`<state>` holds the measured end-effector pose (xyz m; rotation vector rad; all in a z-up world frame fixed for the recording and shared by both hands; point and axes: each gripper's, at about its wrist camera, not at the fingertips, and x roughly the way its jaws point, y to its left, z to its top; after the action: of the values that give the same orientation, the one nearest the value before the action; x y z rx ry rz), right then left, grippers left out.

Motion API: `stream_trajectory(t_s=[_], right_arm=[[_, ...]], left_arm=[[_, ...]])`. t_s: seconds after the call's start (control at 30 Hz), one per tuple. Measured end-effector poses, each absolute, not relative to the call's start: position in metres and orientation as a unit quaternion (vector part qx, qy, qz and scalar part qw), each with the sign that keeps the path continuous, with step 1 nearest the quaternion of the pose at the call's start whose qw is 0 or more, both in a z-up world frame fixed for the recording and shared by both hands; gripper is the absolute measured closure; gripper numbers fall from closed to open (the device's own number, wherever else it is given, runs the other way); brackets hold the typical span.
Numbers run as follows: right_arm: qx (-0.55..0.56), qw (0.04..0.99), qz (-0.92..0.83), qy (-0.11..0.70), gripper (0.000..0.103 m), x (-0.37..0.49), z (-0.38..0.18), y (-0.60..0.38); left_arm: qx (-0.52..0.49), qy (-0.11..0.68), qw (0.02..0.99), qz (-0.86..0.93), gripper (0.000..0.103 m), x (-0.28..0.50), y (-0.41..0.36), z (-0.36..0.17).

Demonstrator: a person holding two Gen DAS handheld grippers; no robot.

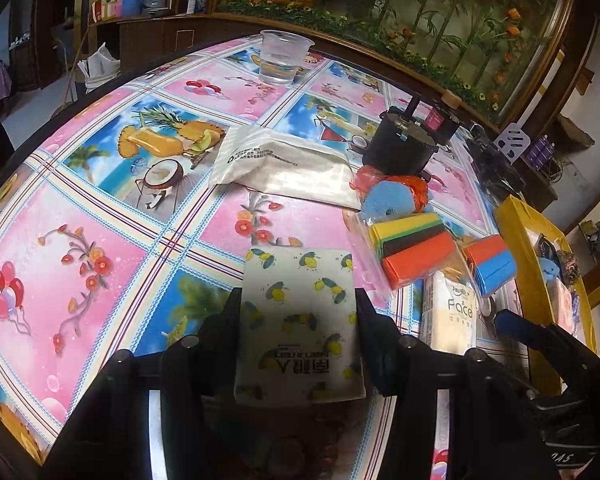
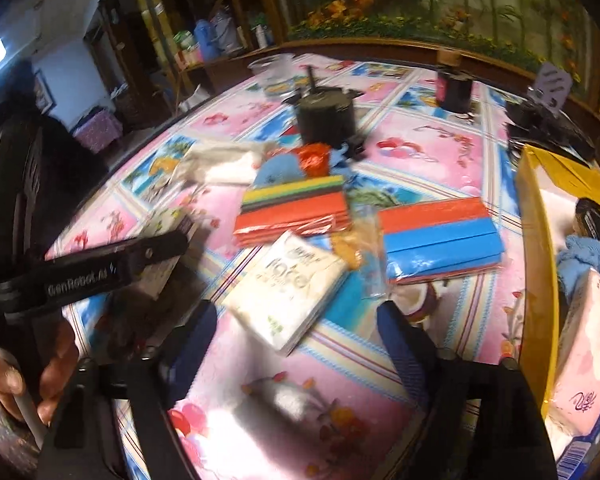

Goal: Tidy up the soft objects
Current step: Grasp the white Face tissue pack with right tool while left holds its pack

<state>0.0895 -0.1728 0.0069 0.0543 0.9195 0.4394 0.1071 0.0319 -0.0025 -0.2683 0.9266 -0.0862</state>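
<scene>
My left gripper point(image 1: 298, 306) is shut on a lemon-print tissue pack point(image 1: 298, 320), its fingers pressing both sides. My right gripper point(image 2: 296, 320) is open and empty, just short of a white "Face" tissue pack point(image 2: 288, 288) lying on the table; that pack also shows in the left wrist view point(image 1: 454, 312). A bag of multicoloured sponge sheets point(image 2: 296, 210) and an orange-and-blue sponge pack point(image 2: 440, 236) lie beyond it. A yellow box point(image 2: 534, 232) at the right holds a pink tissue pack point(image 2: 588, 352) and a blue cloth point(image 2: 584, 260).
A white plastic bag point(image 1: 284, 164), a blue and orange scrubber point(image 1: 392, 194), a black pot point(image 1: 400, 148) and a clear cup of water point(image 1: 284, 56) sit farther back on the patterned tablecloth point(image 1: 100, 216). A wooden-framed wall borders the table's far edge.
</scene>
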Motion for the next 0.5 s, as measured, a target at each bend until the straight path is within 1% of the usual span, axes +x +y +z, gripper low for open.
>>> stream_trajectory(t_s=[0.1,0.2,0.27,0.3,0.33,0.37,0.47,0.5], right_arm=[[0.056,0.865,0.208,0.454,0.015,0.098,0.004,-0.173],[0.055,0.863,0.196,0.463,0.016,0.103,-0.001,-0.162],[0.037,0.872,0.180,0.454,0.020,0.105,0.000,-0.153],[0.022,0.876,0.174,0.450,0.027,0.106,0.001,-0.148],[0.009,0.876,0.171,0.451,0.040,0.107,-0.001,-0.144],[-0.001,0.875,0.169,0.453,0.040,0.107,-0.003,-0.141],[-0.017,0.881,0.172,0.441,0.047,0.102,0.000,-0.140],[-0.013,0.882,0.174,0.437,0.053,0.101,0.001,-0.142]], left_arm=[[-0.130,0.444,0.886,-0.041,0.052,0.106,0.032,-0.002],[-0.133,0.440,0.887,-0.038,0.052,0.106,0.033,-0.001],[-0.134,0.438,0.888,-0.038,0.052,0.105,0.034,0.000],[-0.133,0.438,0.888,-0.039,0.052,0.105,0.033,0.000],[-0.132,0.438,0.888,-0.039,0.052,0.105,0.033,0.000],[-0.132,0.438,0.888,-0.040,0.052,0.105,0.033,0.000],[-0.131,0.438,0.888,-0.041,0.052,0.105,0.033,0.000],[-0.131,0.438,0.889,-0.042,0.052,0.105,0.033,0.000]])
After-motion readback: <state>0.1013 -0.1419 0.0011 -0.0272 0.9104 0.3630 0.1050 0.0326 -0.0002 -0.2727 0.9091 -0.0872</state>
